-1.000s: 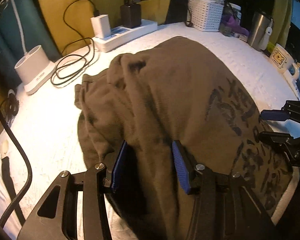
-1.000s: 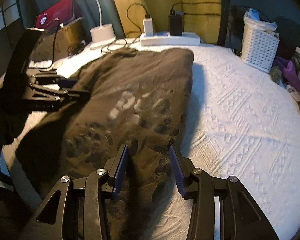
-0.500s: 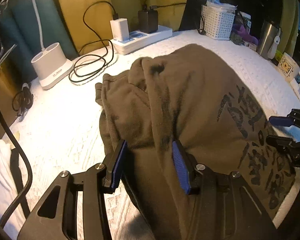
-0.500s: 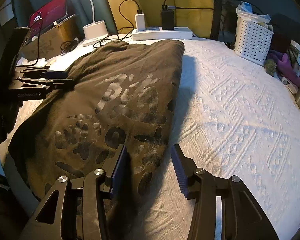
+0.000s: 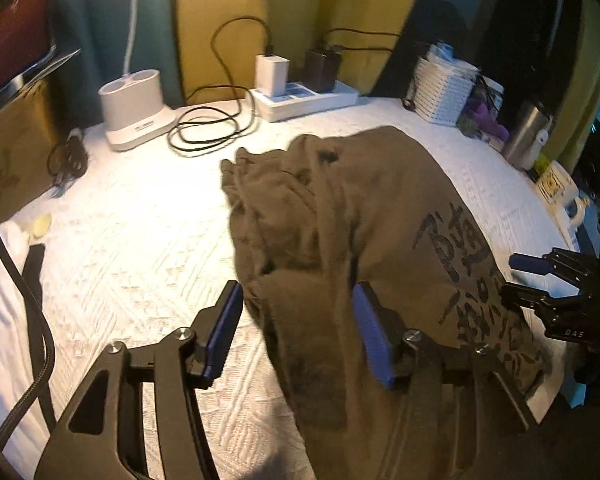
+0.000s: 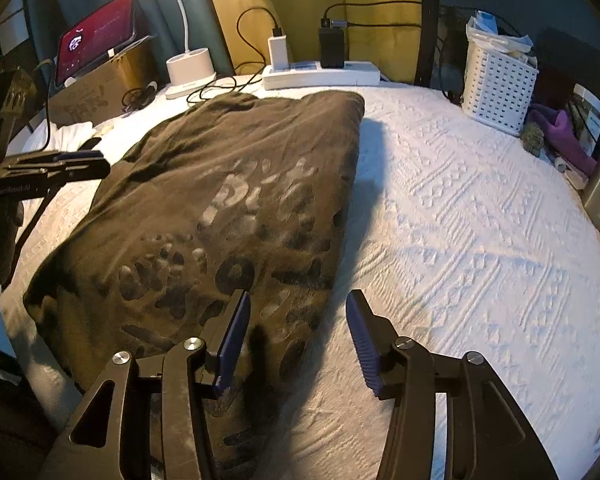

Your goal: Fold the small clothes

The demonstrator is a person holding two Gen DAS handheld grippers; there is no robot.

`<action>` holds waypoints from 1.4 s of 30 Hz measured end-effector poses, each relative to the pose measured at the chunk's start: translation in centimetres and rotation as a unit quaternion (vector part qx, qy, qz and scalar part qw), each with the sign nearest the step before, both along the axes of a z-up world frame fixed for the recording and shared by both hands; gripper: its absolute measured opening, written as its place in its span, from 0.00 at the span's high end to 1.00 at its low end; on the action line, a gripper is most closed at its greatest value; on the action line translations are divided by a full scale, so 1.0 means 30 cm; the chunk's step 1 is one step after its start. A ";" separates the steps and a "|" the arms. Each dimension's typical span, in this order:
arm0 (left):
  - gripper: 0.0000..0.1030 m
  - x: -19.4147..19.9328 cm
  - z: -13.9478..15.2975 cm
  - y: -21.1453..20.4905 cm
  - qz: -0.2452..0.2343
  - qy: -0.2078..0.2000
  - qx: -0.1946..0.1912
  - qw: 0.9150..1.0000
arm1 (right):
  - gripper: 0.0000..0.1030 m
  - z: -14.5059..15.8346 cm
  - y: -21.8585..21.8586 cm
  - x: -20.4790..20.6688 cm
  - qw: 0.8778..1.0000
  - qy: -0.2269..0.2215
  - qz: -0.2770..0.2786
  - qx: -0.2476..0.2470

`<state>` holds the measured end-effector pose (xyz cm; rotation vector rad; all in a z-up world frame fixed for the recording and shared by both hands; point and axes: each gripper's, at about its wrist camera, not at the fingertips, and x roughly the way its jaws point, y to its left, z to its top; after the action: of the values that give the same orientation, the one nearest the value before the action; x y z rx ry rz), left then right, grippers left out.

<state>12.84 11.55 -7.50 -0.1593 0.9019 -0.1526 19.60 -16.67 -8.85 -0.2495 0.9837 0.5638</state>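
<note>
An olive-brown T-shirt (image 6: pixel 228 200) with dark print, folded lengthwise, lies on the white textured cover (image 6: pixel 460 240). In the left wrist view its bunched end (image 5: pixel 340 208) runs toward me. My left gripper (image 5: pixel 298 332) is over the shirt's near left edge. Its jaws are opening; a fold of cloth stands between them, and the left pad (image 5: pixel 224 328) is clear of it. My right gripper (image 6: pixel 298 336) is over the near right corner, jaws opening. The shirt's edge lies loose between them. Each gripper shows in the other's view: left gripper (image 6: pixel 80 164), right gripper (image 5: pixel 540 276).
Along the back edge stand a white power strip (image 6: pixel 320 74) with chargers, a lamp base (image 6: pixel 190 70), coiled cables (image 5: pixel 204 132) and a white basket (image 6: pixel 498 88). A tablet (image 6: pixel 96 40) leans on a cardboard box at the left. A steel tumbler (image 5: pixel 526 136) and mug (image 5: pixel 556 184) stand at the right.
Both grippers' jaws have widened and let go of the shirt's near edge, which now lies flatter. The left gripper has drawn back and leftward, showing more of the cover.
</note>
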 end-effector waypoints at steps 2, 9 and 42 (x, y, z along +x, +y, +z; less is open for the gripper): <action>0.44 0.009 0.000 0.019 0.012 -0.002 -0.006 1.000 | 0.46 0.010 -0.001 0.017 1.000 -0.003 0.000 0.000; 0.30 0.085 -0.001 0.068 0.033 -0.015 -0.026 0.999 | 0.44 0.046 -0.018 0.122 1.000 -0.020 -0.011 0.000; 0.29 0.378 -0.137 -0.088 -0.083 -0.005 0.023 0.996 | 0.34 -0.091 0.206 0.558 0.996 0.024 0.035 0.078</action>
<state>24.19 8.91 -11.60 -0.0402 0.9083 -0.2862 36.33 -10.48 -11.56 -0.1330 0.9747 0.7099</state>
